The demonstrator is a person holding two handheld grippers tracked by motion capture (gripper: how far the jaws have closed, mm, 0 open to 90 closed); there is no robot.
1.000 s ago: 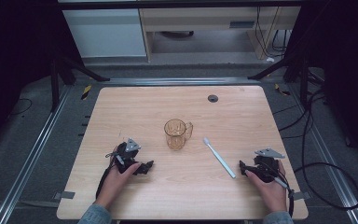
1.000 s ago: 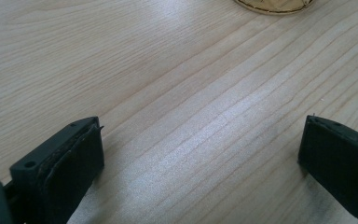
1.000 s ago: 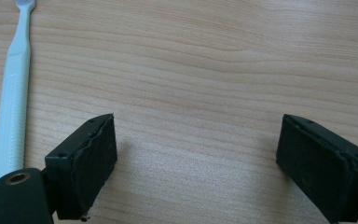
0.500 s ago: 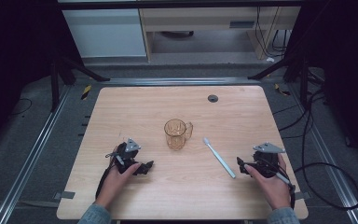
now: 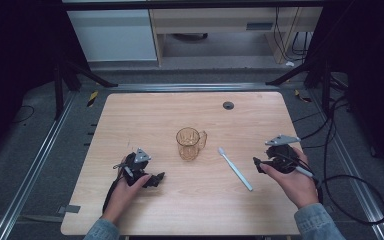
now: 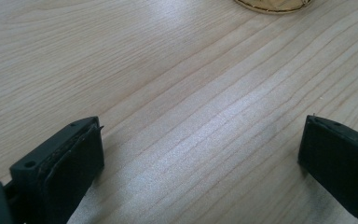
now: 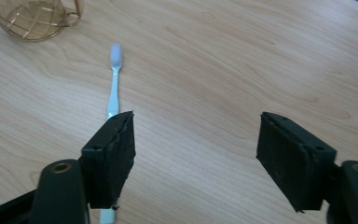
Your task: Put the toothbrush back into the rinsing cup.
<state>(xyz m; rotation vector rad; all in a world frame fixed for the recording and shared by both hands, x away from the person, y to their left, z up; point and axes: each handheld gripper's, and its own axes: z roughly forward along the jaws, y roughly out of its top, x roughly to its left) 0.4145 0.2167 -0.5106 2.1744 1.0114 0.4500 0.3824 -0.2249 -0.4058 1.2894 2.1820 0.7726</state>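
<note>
**High view: toothbrush lies between cup and right gripper**

High view: a toothbrush [image 5: 235,168] lies flat on the table [image 5: 130,115], just right of an amber cup [image 5: 190,143] at the middle. The right gripper [image 5: 256,163] hangs beside its handle end, not touching; its jaws have just been closing yet stand apart with nothing between them. The left gripper [image 5: 158,178] rests low on the wood, jaws wide and empty.
</note>
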